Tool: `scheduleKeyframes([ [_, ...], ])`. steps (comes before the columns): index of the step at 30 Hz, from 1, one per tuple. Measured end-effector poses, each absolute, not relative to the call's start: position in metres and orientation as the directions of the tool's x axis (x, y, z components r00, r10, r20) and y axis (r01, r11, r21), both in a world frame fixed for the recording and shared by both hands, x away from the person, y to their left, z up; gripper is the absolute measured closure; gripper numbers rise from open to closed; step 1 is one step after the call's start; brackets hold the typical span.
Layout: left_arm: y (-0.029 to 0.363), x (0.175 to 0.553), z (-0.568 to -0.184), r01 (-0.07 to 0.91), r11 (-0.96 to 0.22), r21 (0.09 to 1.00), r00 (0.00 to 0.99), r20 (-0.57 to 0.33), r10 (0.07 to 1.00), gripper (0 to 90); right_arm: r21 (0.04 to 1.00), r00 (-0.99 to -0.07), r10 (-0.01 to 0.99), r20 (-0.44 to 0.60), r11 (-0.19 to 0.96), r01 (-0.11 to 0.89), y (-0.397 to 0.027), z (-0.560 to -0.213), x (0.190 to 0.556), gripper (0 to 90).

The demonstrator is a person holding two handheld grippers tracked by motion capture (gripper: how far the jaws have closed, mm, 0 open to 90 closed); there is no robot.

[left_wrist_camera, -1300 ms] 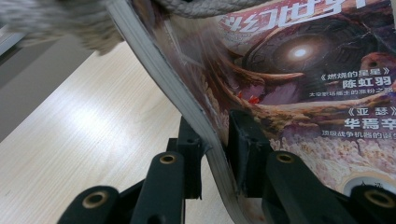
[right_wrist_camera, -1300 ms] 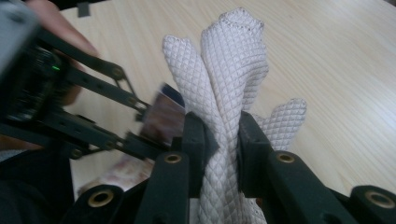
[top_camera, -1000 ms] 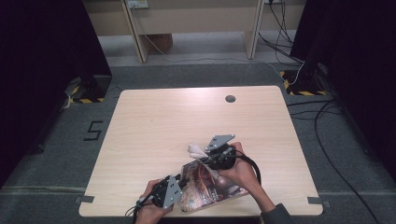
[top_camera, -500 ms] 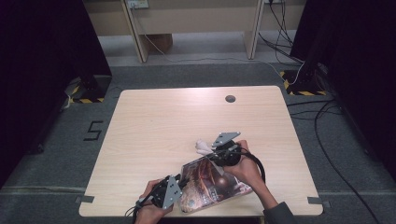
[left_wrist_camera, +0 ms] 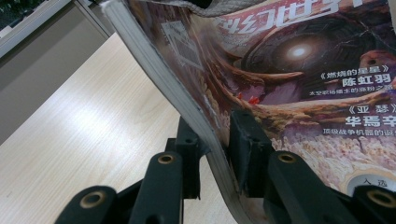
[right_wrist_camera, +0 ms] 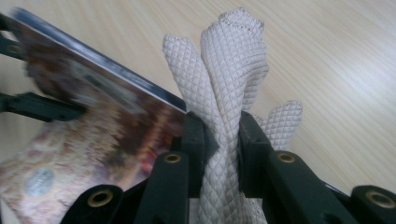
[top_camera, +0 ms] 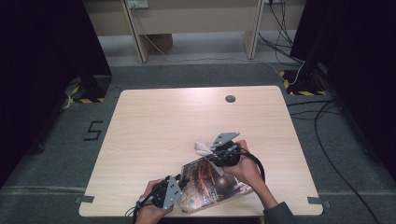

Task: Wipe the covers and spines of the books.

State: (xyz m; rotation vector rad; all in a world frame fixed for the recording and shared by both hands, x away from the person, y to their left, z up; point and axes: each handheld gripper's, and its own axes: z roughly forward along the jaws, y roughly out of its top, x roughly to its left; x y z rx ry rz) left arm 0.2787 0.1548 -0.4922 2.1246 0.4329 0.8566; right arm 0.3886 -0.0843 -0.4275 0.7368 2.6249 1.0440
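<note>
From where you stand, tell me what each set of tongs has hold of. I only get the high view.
Observer: The left tongs are clamped on the edge of the magazine, one jaw on its cover, one beneath.
Operator: Now the right one.
Observer: The right tongs pinch a cream quilted cloth, which stands up bunched between the jaws.
Operator: Say whether the magazine lies flat.
Observer: No. In the left gripper view its gripped edge is raised off the table, and the pages bend.
</note>
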Motion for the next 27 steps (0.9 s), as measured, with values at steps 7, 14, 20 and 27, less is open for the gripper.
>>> scheduleKeyframes([
  [7,0.155,0.279,-0.492,0.02,-0.635,0.772,0.715,0.433,0.549,73.6,0.675,-0.817,0.577,-0.013,0.608,0.418,-0.099,-0.438,0.401,76.6],
  [14,0.155,0.279,-0.492,0.017,-0.631,0.776,0.715,0.432,0.55,73.4,0.671,-0.797,0.603,-0.032,0.604,0.43,-0.105,-0.442,0.405,76.5],
  [20,0.156,0.279,-0.491,0.016,-0.631,0.776,0.716,0.432,0.549,73.3,0.664,-0.807,0.587,-0.063,0.628,0.405,-0.1,-0.438,0.4,76.5],
  [27,0.156,0.278,-0.491,0.016,-0.63,0.777,0.715,0.432,0.55,73.3,0.694,-0.857,0.514,-0.02,0.624,0.359,-0.088,-0.429,0.389,75.7],
])
